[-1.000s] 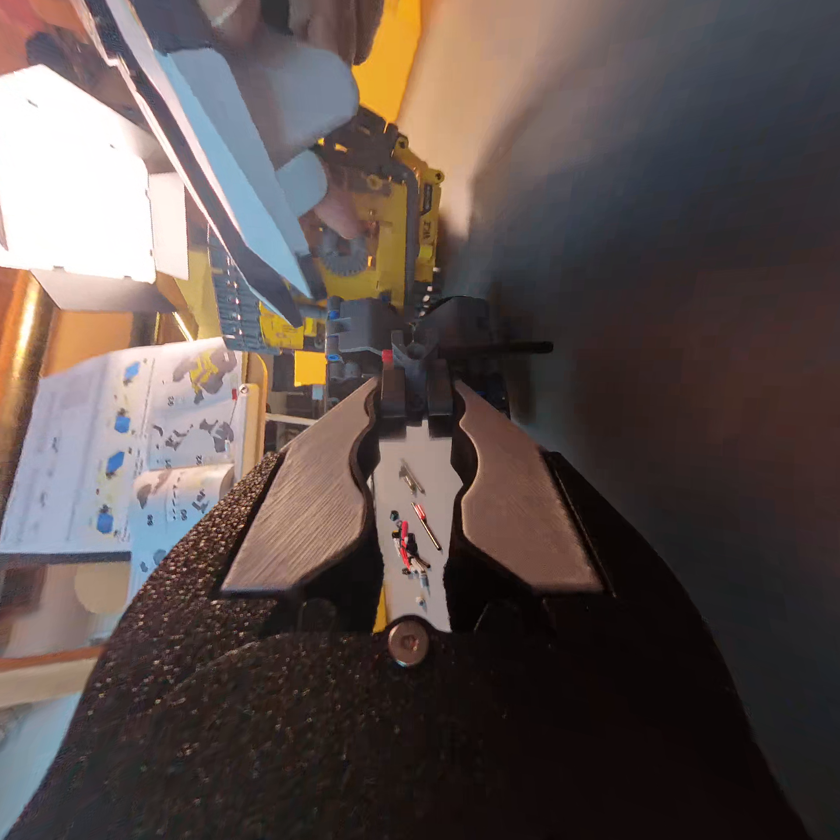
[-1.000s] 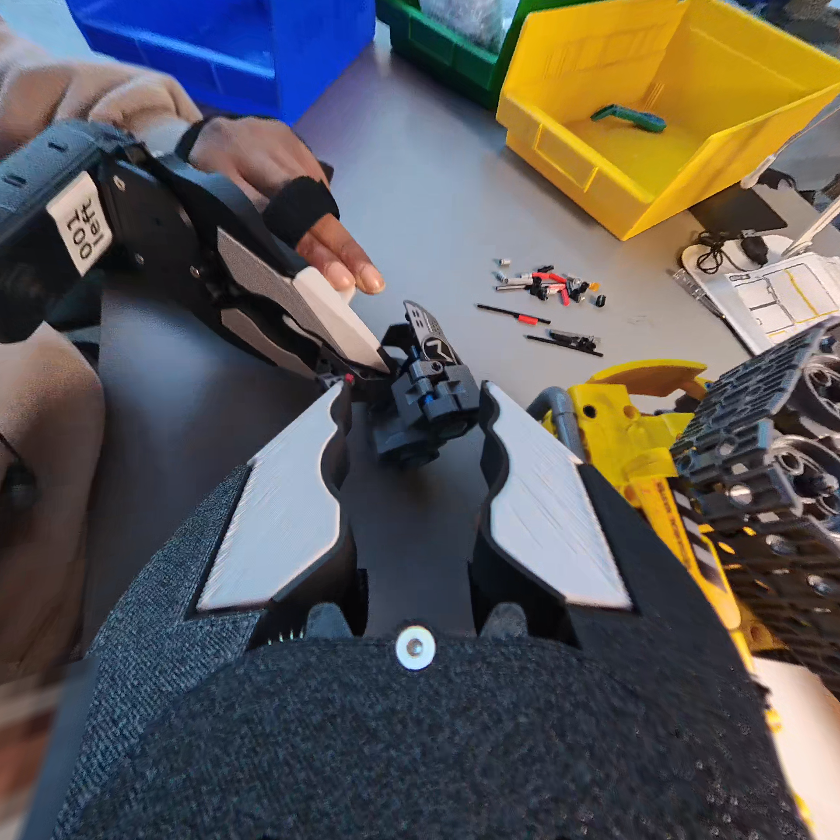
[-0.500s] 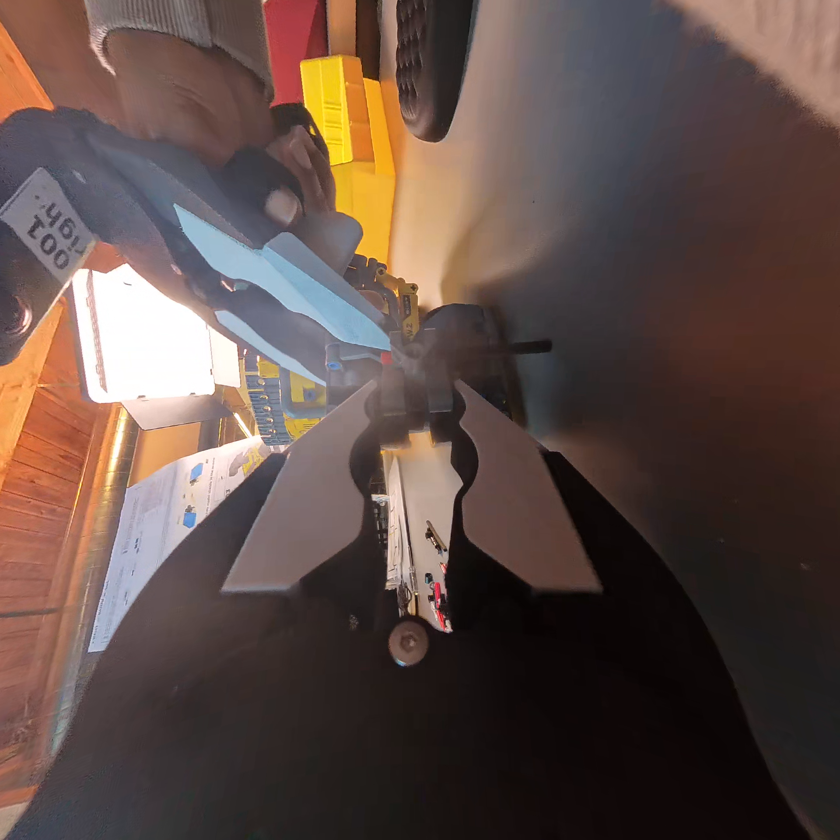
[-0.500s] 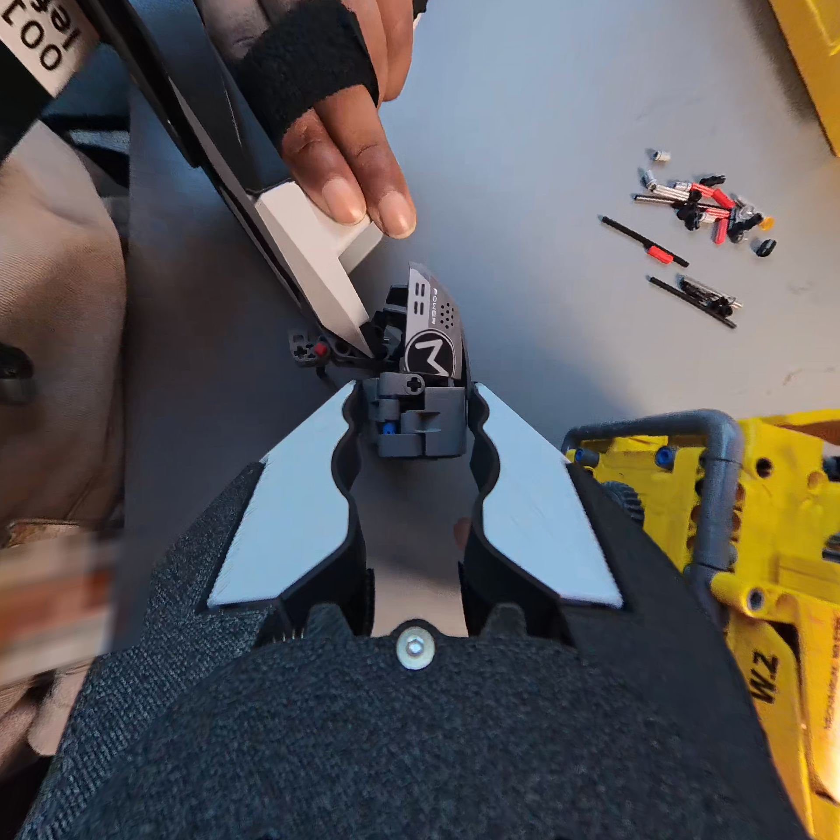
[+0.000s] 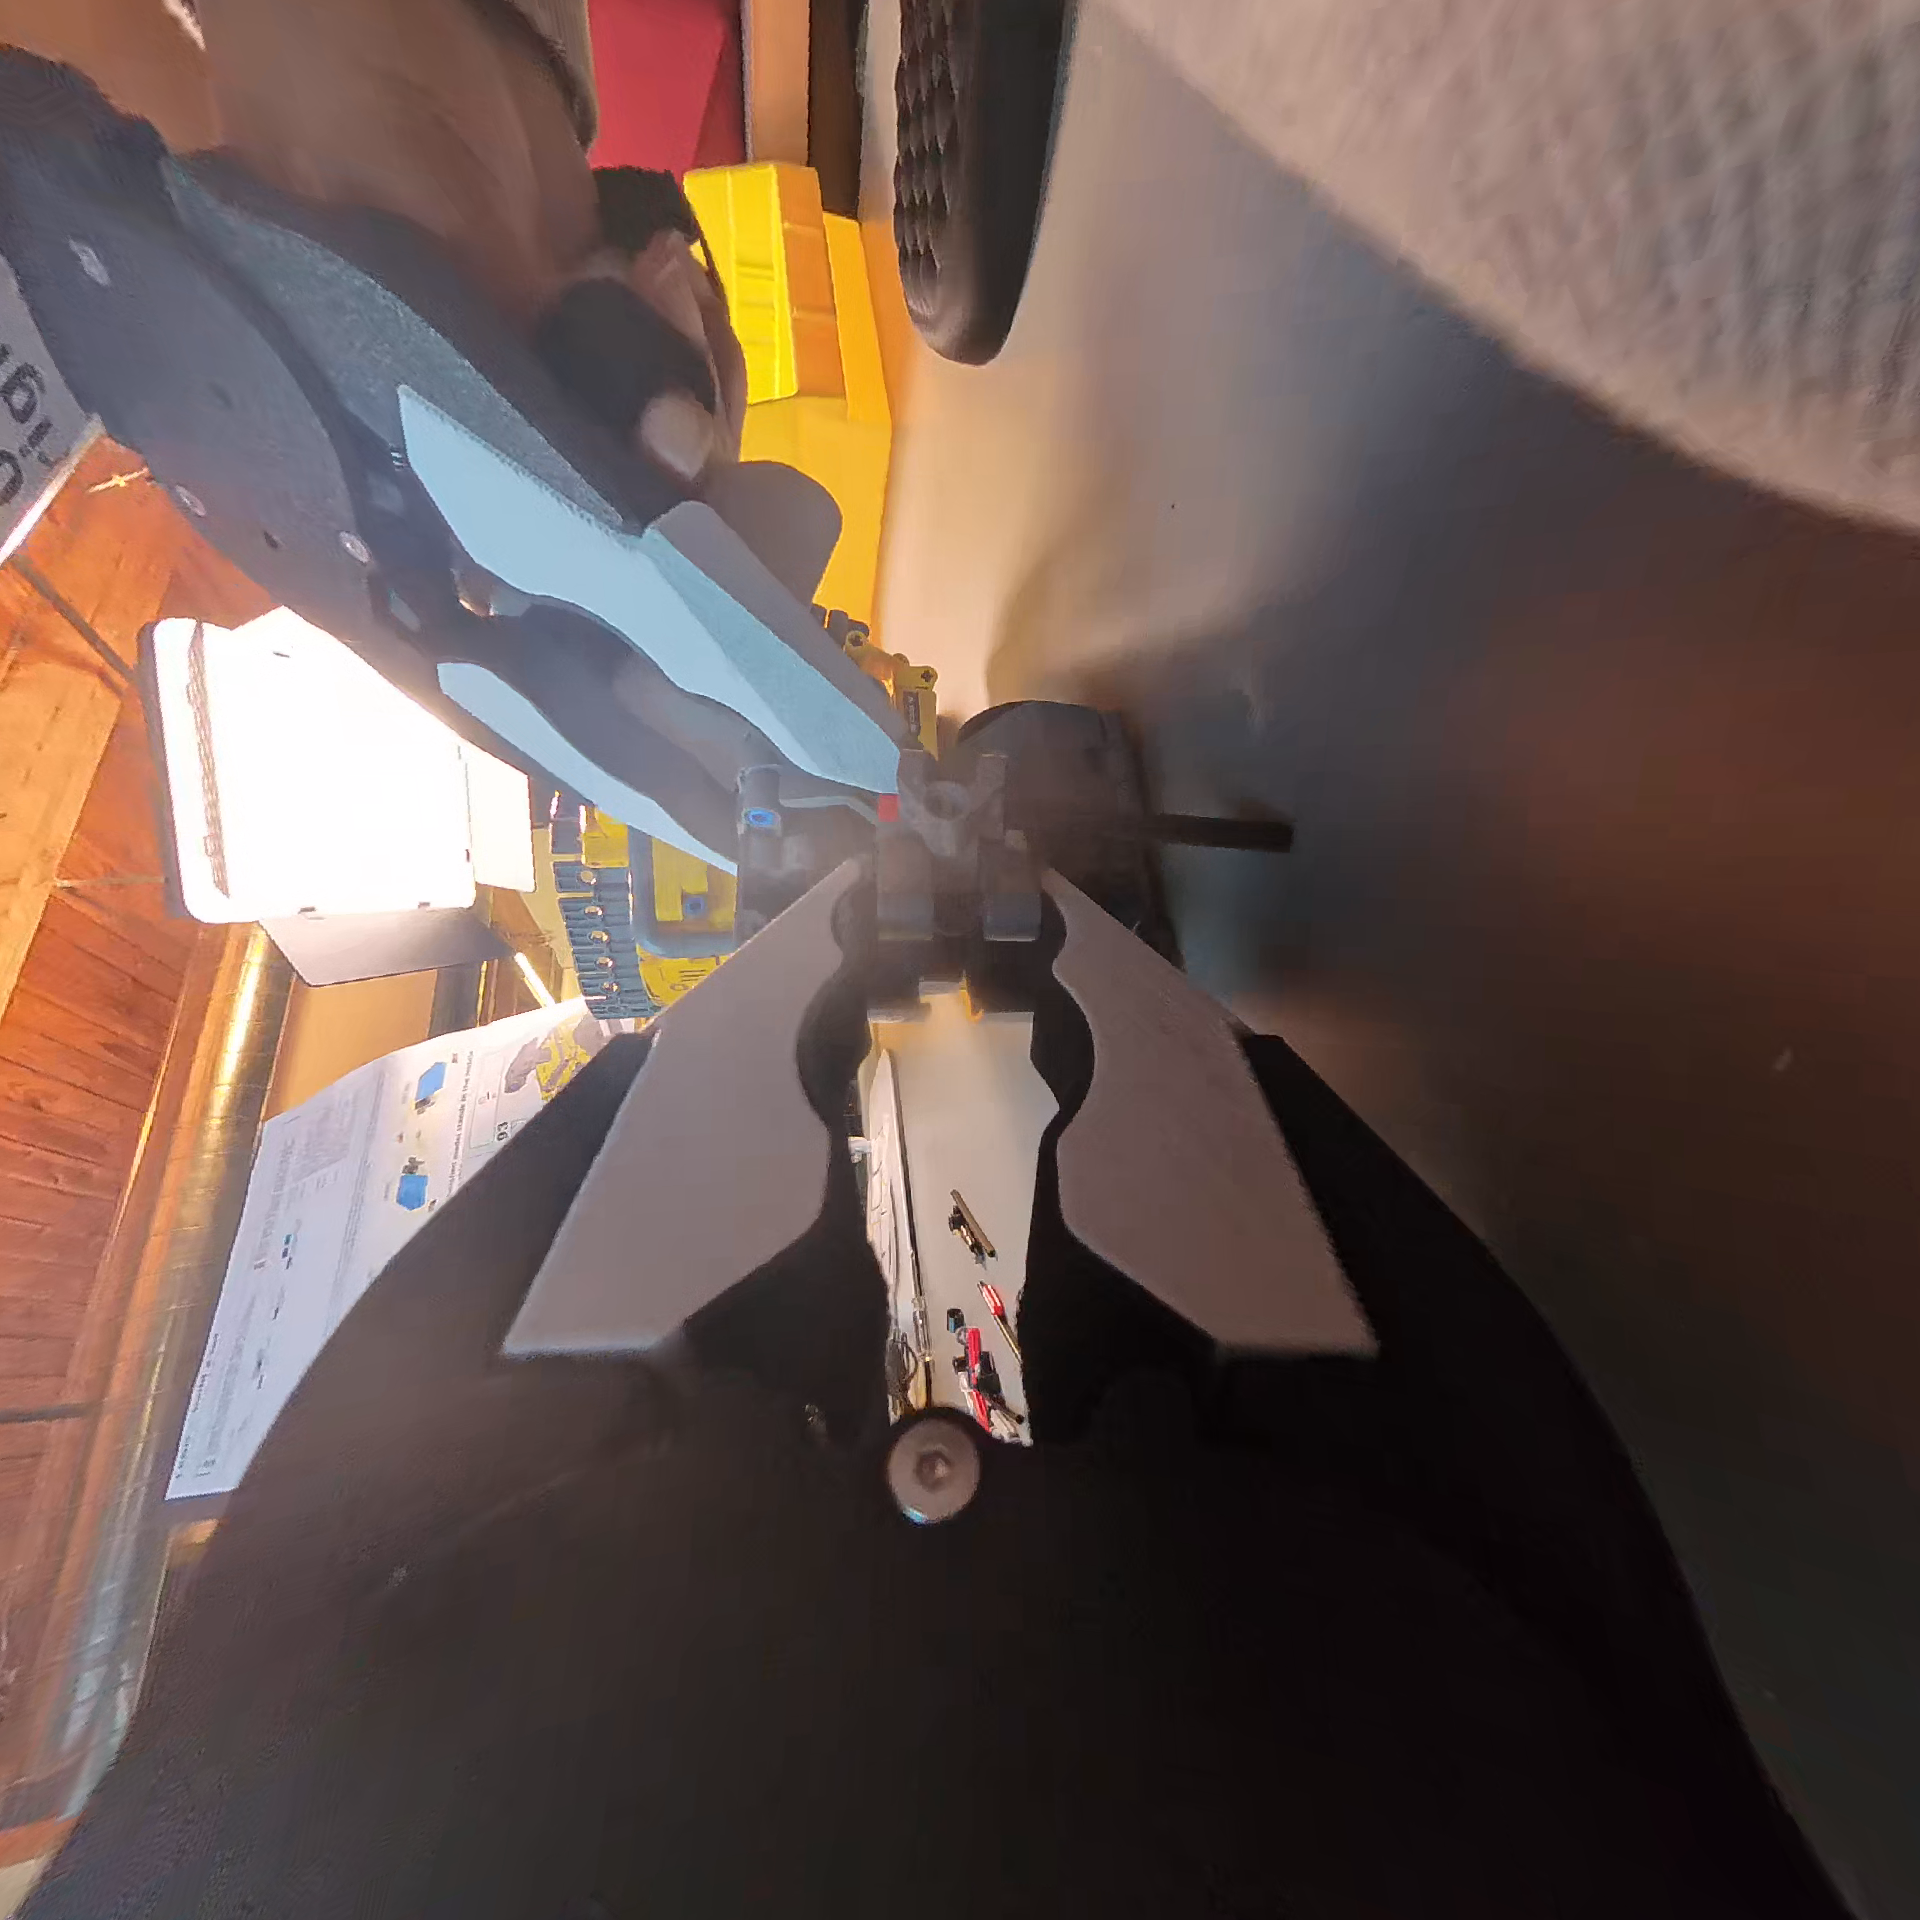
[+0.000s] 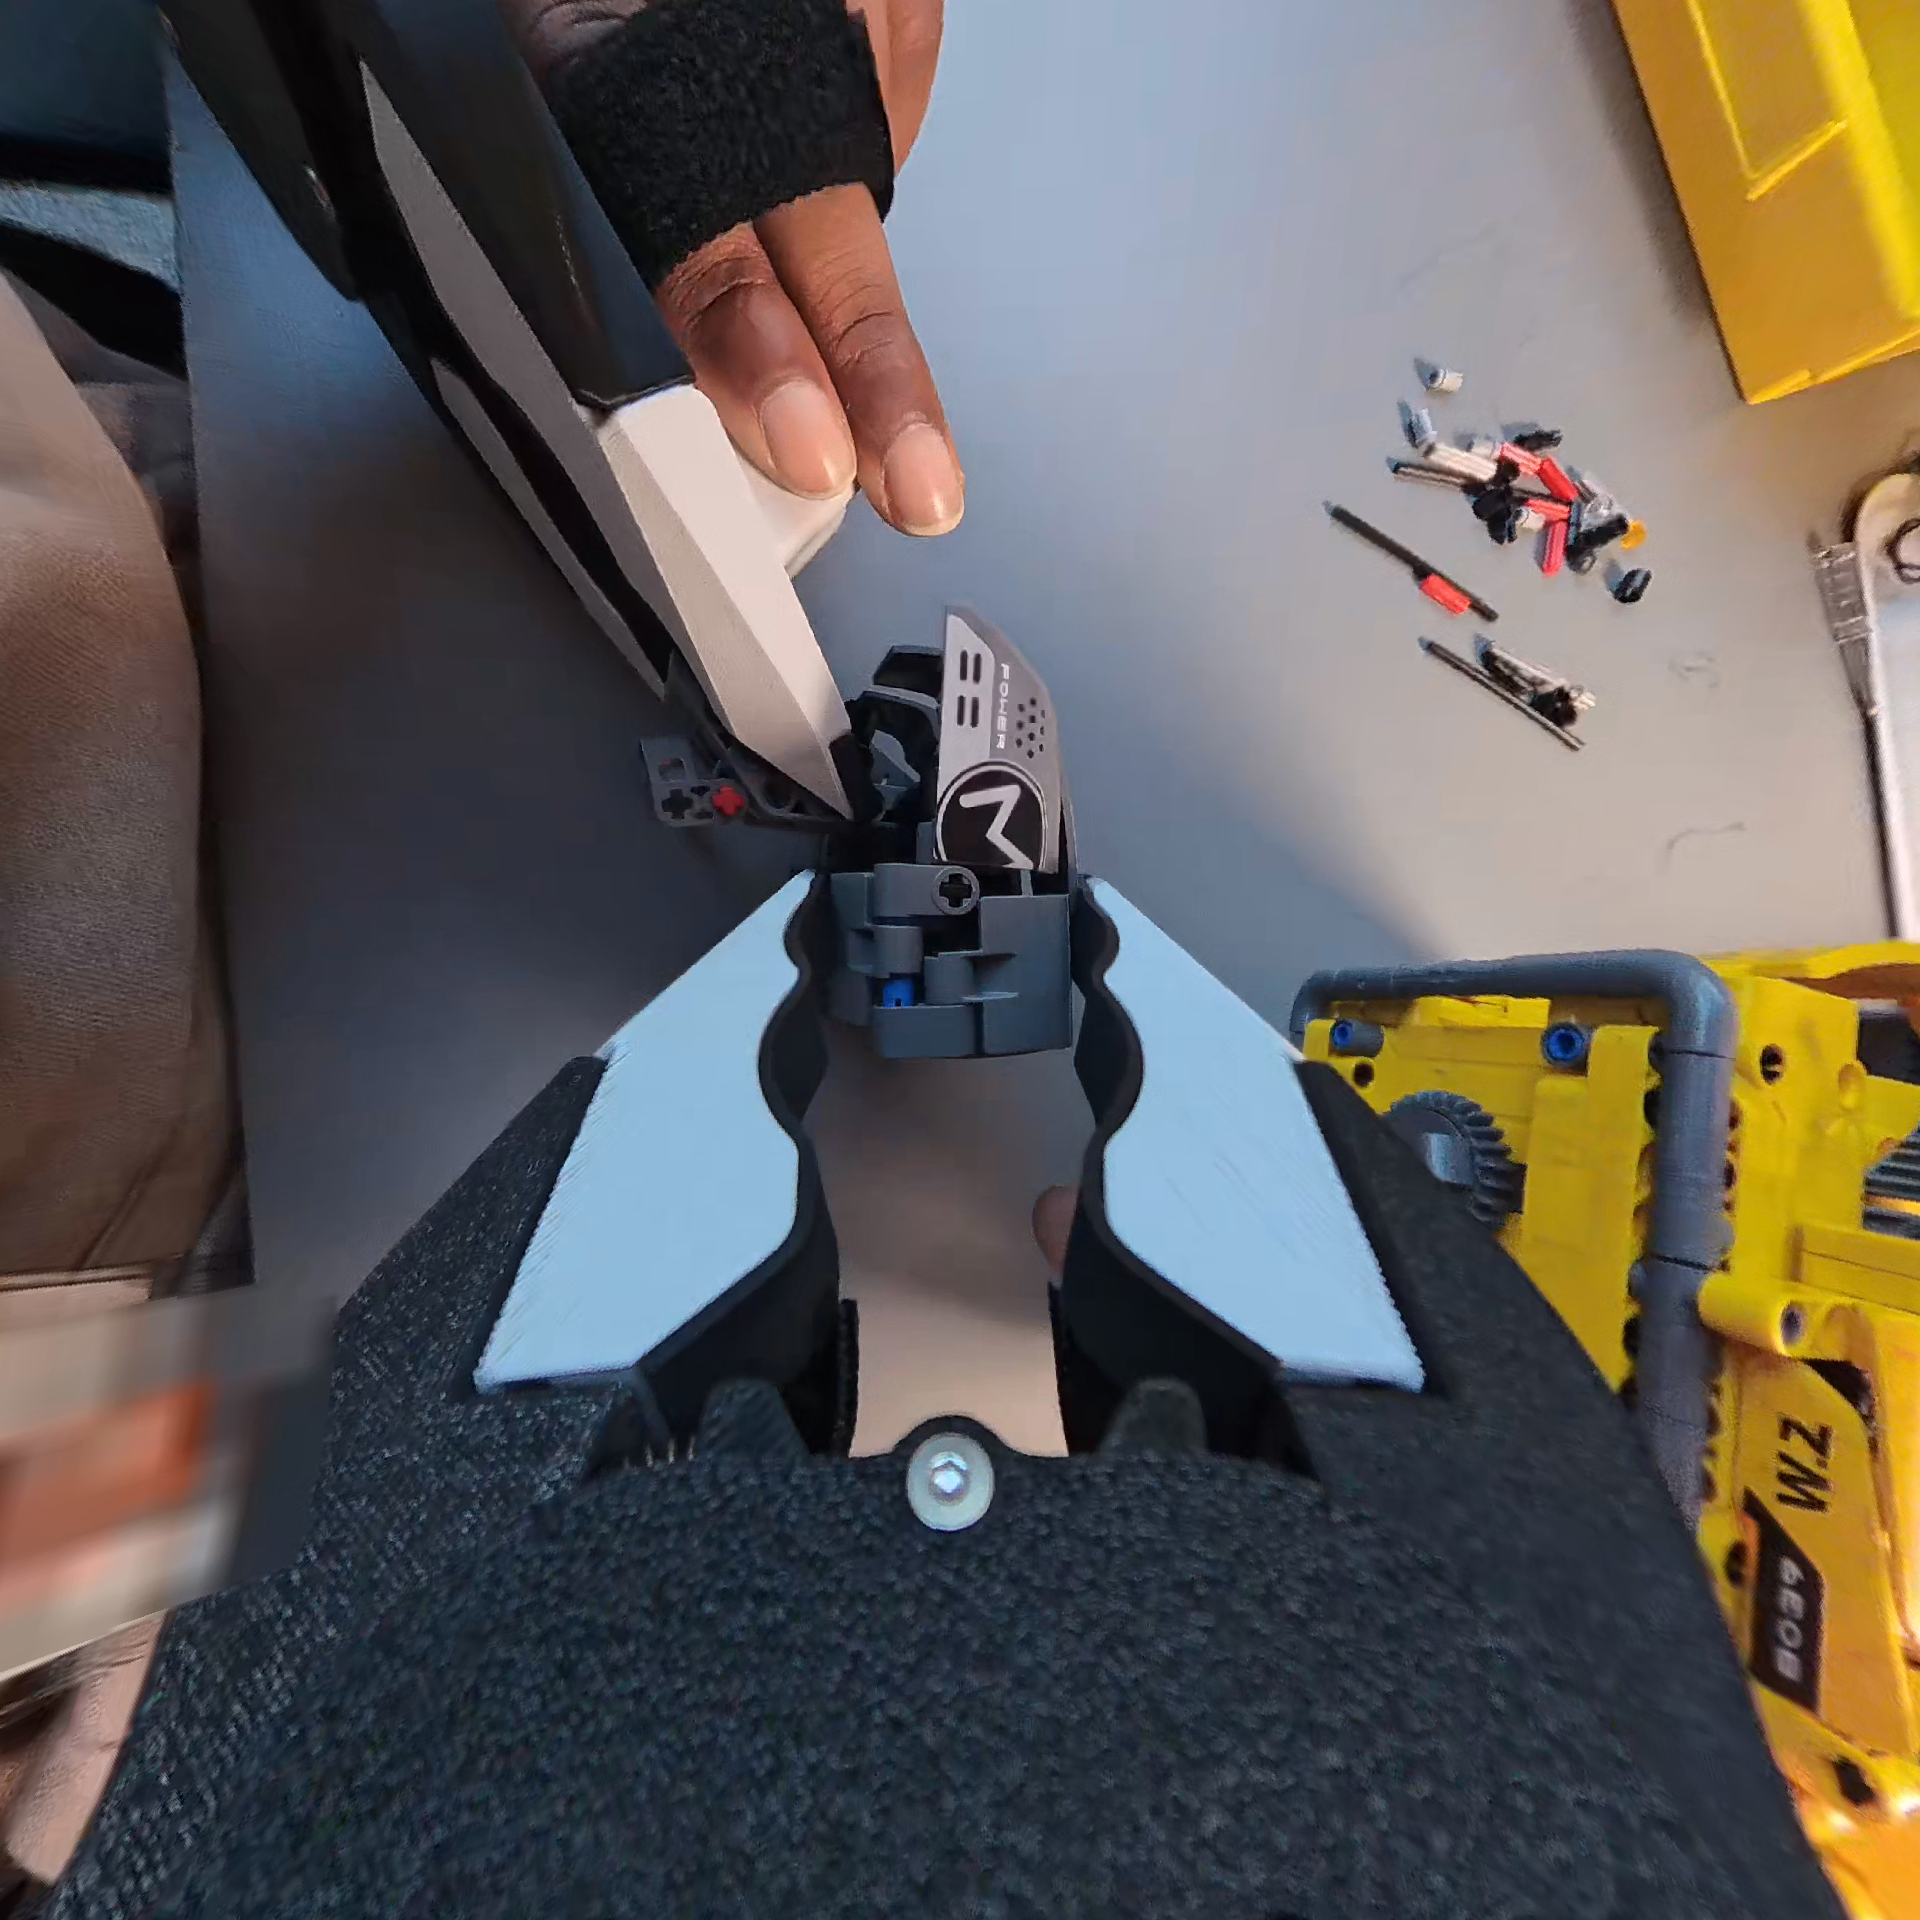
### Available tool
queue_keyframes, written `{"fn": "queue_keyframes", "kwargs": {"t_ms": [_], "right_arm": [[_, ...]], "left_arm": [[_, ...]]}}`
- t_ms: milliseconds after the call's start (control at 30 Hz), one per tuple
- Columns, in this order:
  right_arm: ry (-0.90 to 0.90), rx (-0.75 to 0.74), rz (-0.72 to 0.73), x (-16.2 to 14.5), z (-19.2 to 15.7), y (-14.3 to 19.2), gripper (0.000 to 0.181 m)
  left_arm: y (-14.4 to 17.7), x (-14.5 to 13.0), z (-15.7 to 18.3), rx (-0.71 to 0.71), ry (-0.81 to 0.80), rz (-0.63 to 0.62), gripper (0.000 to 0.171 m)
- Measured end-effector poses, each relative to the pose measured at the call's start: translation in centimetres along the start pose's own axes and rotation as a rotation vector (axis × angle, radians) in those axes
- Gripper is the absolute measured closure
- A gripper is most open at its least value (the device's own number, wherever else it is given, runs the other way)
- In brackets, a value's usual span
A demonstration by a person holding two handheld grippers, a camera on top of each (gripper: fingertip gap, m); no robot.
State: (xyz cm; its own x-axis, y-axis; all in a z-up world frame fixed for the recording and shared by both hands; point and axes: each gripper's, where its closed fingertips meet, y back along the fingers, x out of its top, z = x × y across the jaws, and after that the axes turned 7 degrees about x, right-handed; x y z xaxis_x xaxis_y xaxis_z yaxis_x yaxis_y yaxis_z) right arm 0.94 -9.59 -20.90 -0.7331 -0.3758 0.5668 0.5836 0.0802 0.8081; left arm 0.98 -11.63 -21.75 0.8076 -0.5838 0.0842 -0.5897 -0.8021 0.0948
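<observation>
A small dark grey brick assembly (image 6: 961,977) with a curved grey panel bearing a round emblem (image 6: 997,790) is held over the grey table (image 6: 1247,312). My right gripper (image 6: 948,888) is shut on its grey block. My left gripper (image 5: 951,878) is shut on the same assembly (image 5: 935,831) from the side. In the right wrist view its white fingers (image 6: 727,623) come in from the upper left and pinch beside a thin grey beam with a red pin (image 6: 717,800). A black axle (image 5: 1226,831) sticks out of the assembly.
A yellow brick-built machine with a grey handle bar (image 6: 1662,1195) lies at the right. Loose pins and axles (image 6: 1527,520) lie beyond it, below a yellow bin (image 6: 1787,156). A person's hand (image 6: 831,364) holds the left gripper. An instruction sheet (image 5: 343,1216) lies at the left. Only a small space, under 4 cm, lies between the two pairs of fingers.
My right gripper was open around the assembly and has shut on its grey block. Both grippers tilted over the table; the left has kept its hold throughout.
</observation>
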Motion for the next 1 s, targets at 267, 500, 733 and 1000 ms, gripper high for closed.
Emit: {"fn": "queue_keyframes", "kwargs": {"t_ms": [267, 500, 733, 1000], "right_arm": [[0.036, -0.071, -0.038, -0.1, 2.9, 2.0, 0.136], [0.063, -0.151, -0.011, -0.5, 3.2, 1.8, 0.135], [0.019, -0.208, -0.023, -1.1, 3.8, 1.6, 0.134], [-0.071, -0.156, -0.032, -1.0, 4.5, 1.2, 0.134]], "left_arm": [[-0.8, -1.8, -1.1, -0.021, 0.101, -0.035, 0.134], [0.9, -2.8, -2.9, -0.308, 1.073, -0.073, 0.111], [-0.4, -3.1, -1.2, -0.403, 1.207, -0.209, 0.126], [-0.5, -2.2, -0.7, -0.347, 1.119, -0.216, 0.164]]}}
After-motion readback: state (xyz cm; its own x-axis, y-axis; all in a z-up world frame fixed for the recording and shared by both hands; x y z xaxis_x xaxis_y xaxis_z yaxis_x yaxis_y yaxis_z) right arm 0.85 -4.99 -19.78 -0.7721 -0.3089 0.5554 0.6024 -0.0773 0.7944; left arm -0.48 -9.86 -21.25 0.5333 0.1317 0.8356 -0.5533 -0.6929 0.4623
